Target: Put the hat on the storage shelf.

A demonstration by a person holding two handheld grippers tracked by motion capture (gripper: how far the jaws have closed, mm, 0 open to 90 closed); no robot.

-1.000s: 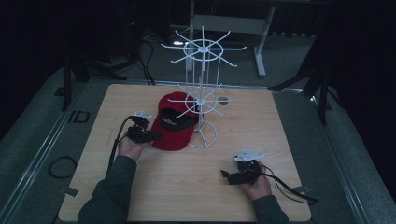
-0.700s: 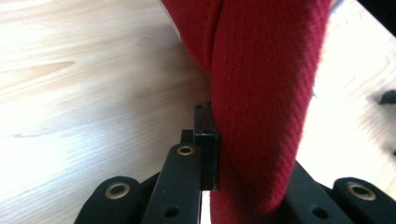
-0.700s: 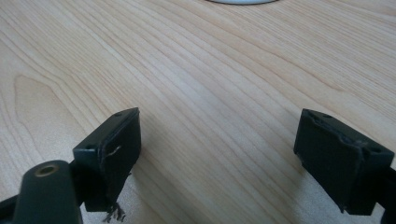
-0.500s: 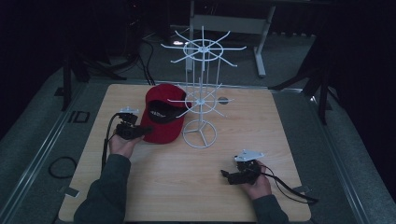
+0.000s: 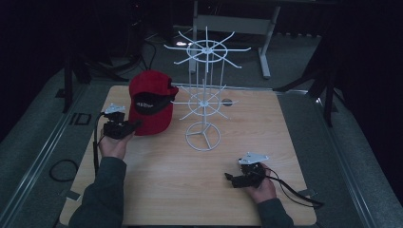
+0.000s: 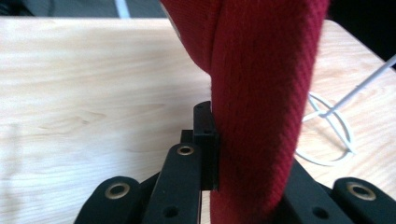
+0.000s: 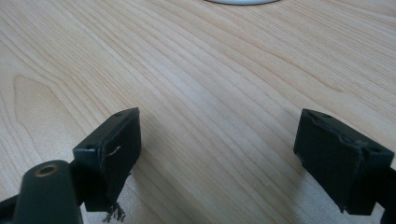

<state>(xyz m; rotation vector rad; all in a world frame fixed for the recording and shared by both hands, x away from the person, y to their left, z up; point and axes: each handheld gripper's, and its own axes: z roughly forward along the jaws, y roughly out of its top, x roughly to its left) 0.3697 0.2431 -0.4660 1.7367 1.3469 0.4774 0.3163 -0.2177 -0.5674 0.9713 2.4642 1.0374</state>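
A red cap [image 5: 148, 102] with a dark inner lining hangs lifted above the left part of the wooden table [image 5: 157, 190]. My left gripper [image 5: 136, 125] is shut on its edge; in the left gripper view the red fabric [image 6: 261, 93] is pinched against the black left fingertip [image 6: 206, 135], and the other one is hidden behind the cloth. To the cap's right stands a white wire rack [image 5: 205, 95]. My right gripper [image 5: 229, 178] lies low at the front right, and its jaws [image 7: 224, 149] stand wide open with bare wood between them.
The rack's ring-shaped base [image 5: 203, 137] sits mid-table, and part of it shows in the left gripper view [image 6: 327, 135]. A cable [image 5: 294, 192] trails from the right gripper to the table's front right corner. Dark floor and metal frames surround the table.
The left hand has carried the cap up and to the left, away from the rack's base. The right hand has kept still.
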